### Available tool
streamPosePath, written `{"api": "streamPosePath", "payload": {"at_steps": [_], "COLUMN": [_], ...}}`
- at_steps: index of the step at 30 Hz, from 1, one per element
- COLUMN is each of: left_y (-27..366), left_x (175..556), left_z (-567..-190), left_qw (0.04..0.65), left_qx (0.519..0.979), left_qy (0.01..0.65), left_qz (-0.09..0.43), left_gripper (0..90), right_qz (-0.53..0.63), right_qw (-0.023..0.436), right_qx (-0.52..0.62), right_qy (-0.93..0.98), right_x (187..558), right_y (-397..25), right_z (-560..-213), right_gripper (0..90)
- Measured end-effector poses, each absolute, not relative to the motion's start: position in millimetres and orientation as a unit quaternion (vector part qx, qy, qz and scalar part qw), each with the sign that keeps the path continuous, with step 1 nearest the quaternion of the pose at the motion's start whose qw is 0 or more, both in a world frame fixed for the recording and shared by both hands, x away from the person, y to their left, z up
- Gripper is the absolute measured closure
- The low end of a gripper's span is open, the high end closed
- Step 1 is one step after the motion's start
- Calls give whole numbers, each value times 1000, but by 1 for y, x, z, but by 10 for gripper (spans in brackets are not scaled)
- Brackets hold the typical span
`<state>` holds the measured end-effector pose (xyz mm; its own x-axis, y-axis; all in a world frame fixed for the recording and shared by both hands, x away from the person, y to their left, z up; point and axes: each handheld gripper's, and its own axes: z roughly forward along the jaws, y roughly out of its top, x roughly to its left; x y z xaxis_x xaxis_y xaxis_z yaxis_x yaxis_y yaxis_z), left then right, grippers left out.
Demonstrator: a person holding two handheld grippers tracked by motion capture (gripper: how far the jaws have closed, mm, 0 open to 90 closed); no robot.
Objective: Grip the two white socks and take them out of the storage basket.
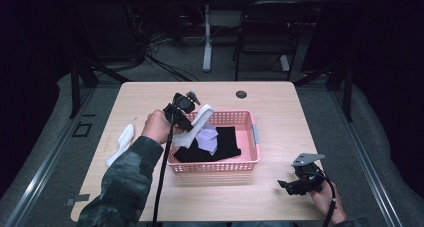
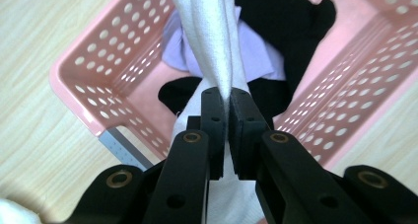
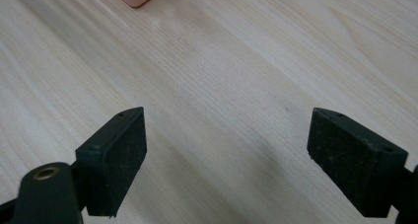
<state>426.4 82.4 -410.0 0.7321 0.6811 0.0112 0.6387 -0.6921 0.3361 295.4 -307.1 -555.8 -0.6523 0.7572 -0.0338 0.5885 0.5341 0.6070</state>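
One white sock, soft and light, hangs pinched in my left gripper above the basket at mid-frame; my right gripper idles spread, lower right.

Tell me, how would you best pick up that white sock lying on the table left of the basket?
Probably at the white sock's upper end, coming straight down from above. It lies flat and elongated on the table, apart from the pink basket, so a pinch across its narrow width should hold.

Table lit, surroundings dark; close views soft.
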Motion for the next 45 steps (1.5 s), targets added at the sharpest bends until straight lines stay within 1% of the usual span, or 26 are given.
{"api": "streamPosePath", "payload": {"at_steps": [5, 11, 18, 27, 33, 35, 41, 45], "left_y": [82, 93, 109, 134, 166, 170, 201, 218], "left_x": [424, 424, 423, 418, 413, 412, 410, 408], "left_z": [-395, -379, -370, -363, -362, -363, -371, -373], "left_qw": [158, 155, 168, 157, 158, 158, 147, 150], "left_qx": [918, 915, 907, 898, 883, 879, 866, 857], "left_qy": [354, 362, 373, 395, 426, 432, 462, 478], "left_qz": [80, 95, 102, 114, 122, 122, 123, 123], "left_gripper": [859, 859, 859, 859, 858, 859, 859, 859], "right_qz": [278, 280, 279, 276, 276, 278, 279, 279], "right_qw": [148, 149, 151, 152, 150, 147, 147, 147], "right_qx": [385, 385, 387, 384, 384, 385, 385, 386], "right_qy": [868, 867, 866, 868, 868, 868, 868, 867], "right_x": [295, 295, 294, 294, 294, 295, 295, 294], "right_y": [-306, -307, -307, -307, -307, -306, -306, -306], "right_z": [-555, -555, -555, -555, -555, -555, -555, -555], "right_gripper": [145, 145, 145, 145, 145, 145, 145, 145]}}
